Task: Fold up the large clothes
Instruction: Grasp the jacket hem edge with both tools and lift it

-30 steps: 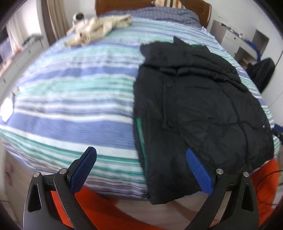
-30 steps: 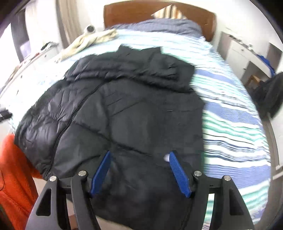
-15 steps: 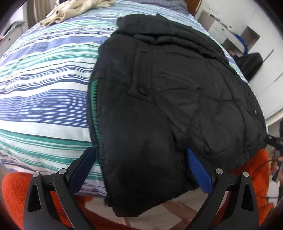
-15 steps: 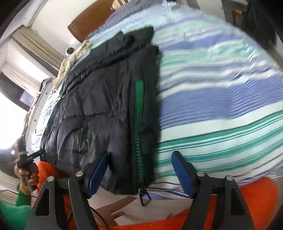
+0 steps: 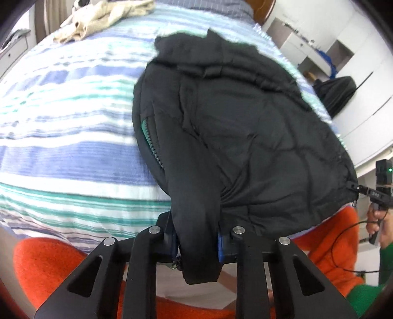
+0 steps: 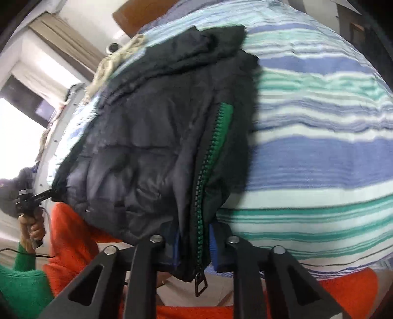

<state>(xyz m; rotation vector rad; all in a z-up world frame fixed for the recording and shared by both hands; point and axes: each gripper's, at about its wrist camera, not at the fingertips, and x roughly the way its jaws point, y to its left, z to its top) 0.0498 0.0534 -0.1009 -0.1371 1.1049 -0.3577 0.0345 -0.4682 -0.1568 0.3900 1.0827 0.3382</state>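
A black padded jacket (image 5: 245, 127) with a green-backed zipper (image 6: 211, 152) lies on a striped bed (image 5: 68, 127). My left gripper (image 5: 197, 243) is shut on the jacket's bottom hem at one corner, at the bed's near edge. My right gripper (image 6: 194, 250) is shut on the other bottom corner, next to the zipper end, with the zipper pull (image 6: 200, 284) hanging below. The right gripper also shows in the left wrist view (image 5: 368, 192) at the jacket's far corner. The left gripper shows in the right wrist view (image 6: 46, 193) likewise.
A cream garment (image 5: 98, 17) lies near the pillows at the bed's head. An orange rug or cover (image 5: 54, 265) lies below the bed edge. White cabinets (image 5: 319, 49) and a black bag (image 5: 336, 93) stand to the right. A window (image 6: 14, 122) is on the left.
Both grippers moved in to the jacket's bottom hem and closed on its two corners. They were open half a second ago.
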